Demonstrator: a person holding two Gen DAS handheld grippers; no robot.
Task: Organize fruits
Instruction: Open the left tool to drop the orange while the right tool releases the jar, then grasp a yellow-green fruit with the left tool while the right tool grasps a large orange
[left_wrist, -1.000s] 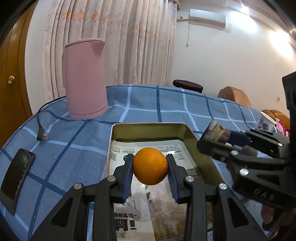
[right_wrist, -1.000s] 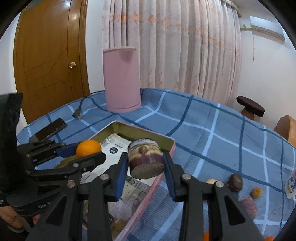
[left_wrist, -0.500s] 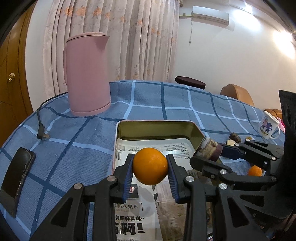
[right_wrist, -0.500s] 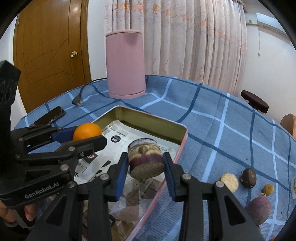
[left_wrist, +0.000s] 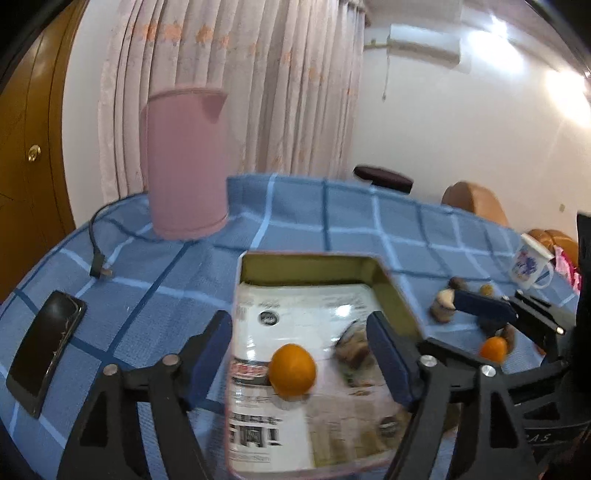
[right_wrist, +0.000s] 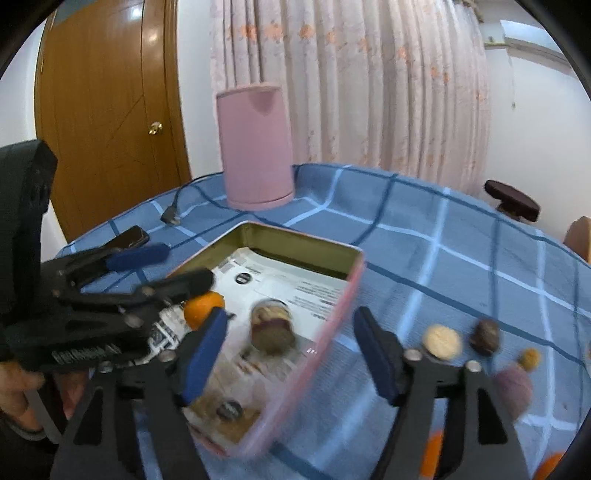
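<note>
The orange (left_wrist: 291, 369) lies on the newspaper lining of the metal tray (left_wrist: 310, 258), free of my left gripper (left_wrist: 299, 350), whose jaws are opening wide apart above it. A purple-skinned cut fruit piece (right_wrist: 271, 328) rests on the same paper in the tray (right_wrist: 332, 254), and my right gripper (right_wrist: 290, 350) is opening over it with its pads clear of it. From the right wrist, the orange (right_wrist: 203, 306) sits under the left gripper (right_wrist: 188, 266). Both views are blurred.
Several loose fruits lie on the blue checked cloth right of the tray: a pale cut round (right_wrist: 441, 341), a dark one (right_wrist: 485, 336) and a purple one (right_wrist: 513, 387). A pink kettle (left_wrist: 186, 162) stands behind, with its plug (left_wrist: 99, 269), a phone (left_wrist: 44, 347) and a mug (left_wrist: 530, 262).
Both grippers have opened. The orange has dropped from the left gripper and the purple piece from the right into the tray. Both grippers have drawn back a little.
</note>
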